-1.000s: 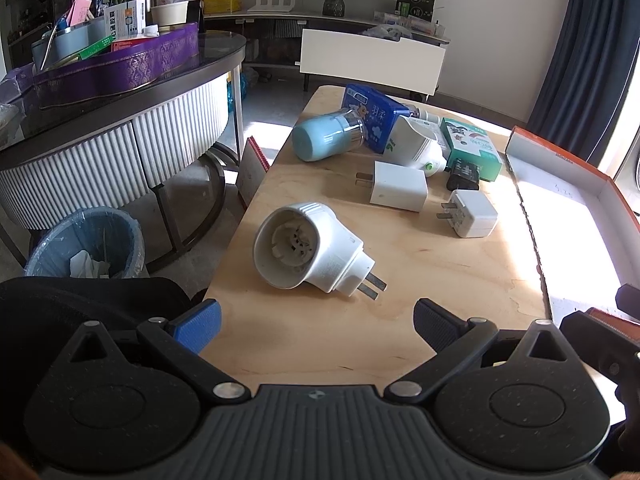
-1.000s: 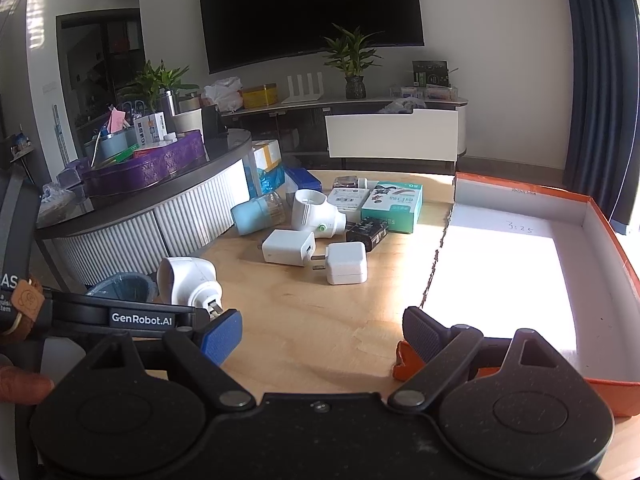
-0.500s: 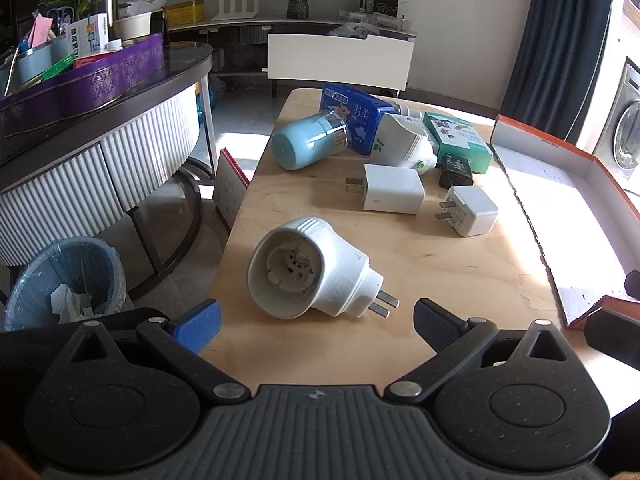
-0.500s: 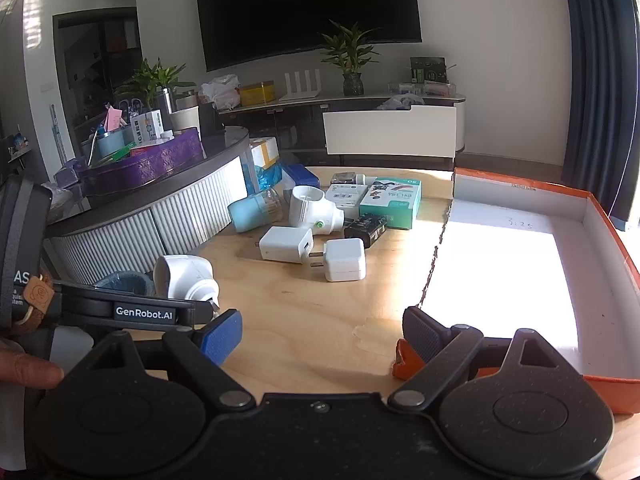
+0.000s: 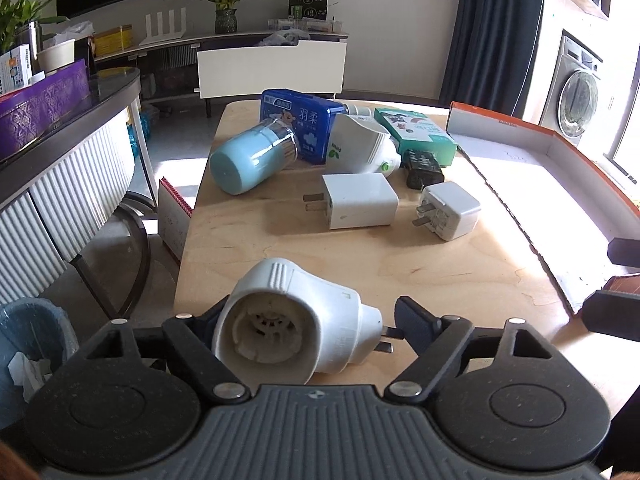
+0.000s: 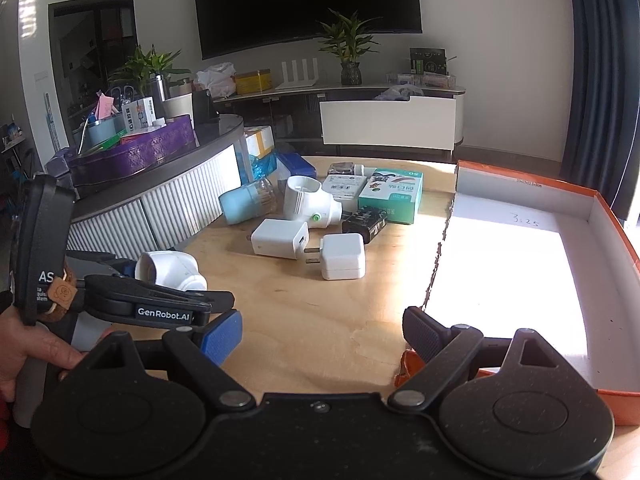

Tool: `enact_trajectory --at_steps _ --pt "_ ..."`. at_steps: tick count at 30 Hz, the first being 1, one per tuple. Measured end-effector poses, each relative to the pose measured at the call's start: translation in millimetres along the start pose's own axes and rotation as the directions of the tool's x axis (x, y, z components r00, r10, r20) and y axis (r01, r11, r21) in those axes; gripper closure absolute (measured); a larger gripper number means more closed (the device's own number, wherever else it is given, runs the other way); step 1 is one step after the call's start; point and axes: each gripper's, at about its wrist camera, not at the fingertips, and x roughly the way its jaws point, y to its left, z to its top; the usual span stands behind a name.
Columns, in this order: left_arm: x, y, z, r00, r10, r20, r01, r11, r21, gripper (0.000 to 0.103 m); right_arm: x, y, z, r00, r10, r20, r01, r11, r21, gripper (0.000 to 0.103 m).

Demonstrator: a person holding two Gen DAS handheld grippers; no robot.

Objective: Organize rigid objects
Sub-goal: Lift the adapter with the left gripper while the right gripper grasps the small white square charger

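Plug-in vaporizer (image 5: 296, 320), white hard plastic, lies on its side at the near edge of the wooden surface (image 5: 460, 276), between the fingers of my left claw (image 5: 308, 322), which stands spread and not yet clamped. I judge it light, stiff and smooth; I would grip its broad body, not the prongs. My right claw (image 6: 322, 334) hangs open, empty, beside the orange-rimmed box (image 6: 612, 216).

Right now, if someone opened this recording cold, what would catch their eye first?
First, the white plug-in device lying on its side between the open fingers of the left gripper at the wooden table's near edge. Behind it, a cluster mid-table: two white chargers, a light blue cup tipped over, and boxes. On the right sits a sunlit orange-rimmed box, nothing visible inside, with the right gripper open before it.
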Motion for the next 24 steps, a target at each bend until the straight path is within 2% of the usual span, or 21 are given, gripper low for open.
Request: enact_trajectory --at_steps 3,8,12,20,23,24 --pt "-1.2 -1.3 -0.1 1.000 -0.004 0.013 0.004 1.000 -0.006 0.018 7.2 -1.3 3.9 1.000 -0.004 -0.003 0.004 1.000 0.004 0.001" --pt "-9.2 0.2 9.0 0.998 -0.025 0.054 0.029 0.997 -0.068 0.018 23.6 -2.5 16.7 1.000 0.000 -0.013 0.000 1.000 0.007 0.001" --pt "-11.8 1.3 17.3 0.996 0.000 0.087 0.008 0.995 -0.099 0.018 46.3 -2.6 33.4 1.000 0.002 -0.028 -0.002 1.000 0.004 0.001" --pt "-11.5 16.0 24.7 0.992 0.052 0.113 -0.031 0.983 -0.179 0.019 105.8 -4.3 49.3 0.987 -0.007 -0.158 0.010 1.000 0.020 0.001" --pt "-12.0 20.4 25.7 0.992 0.051 0.114 -0.027 0.979 -0.200 0.029 122.0 -1.6 50.4 0.983 -0.033 -0.179 0.033 0.999 0.000 0.001" --pt "-12.6 21.0 26.3 0.991 0.051 0.122 -0.026 0.980 -0.198 0.041 126.2 -1.8 50.9 0.982 -0.036 -0.185 0.035 0.999 -0.005 0.001"
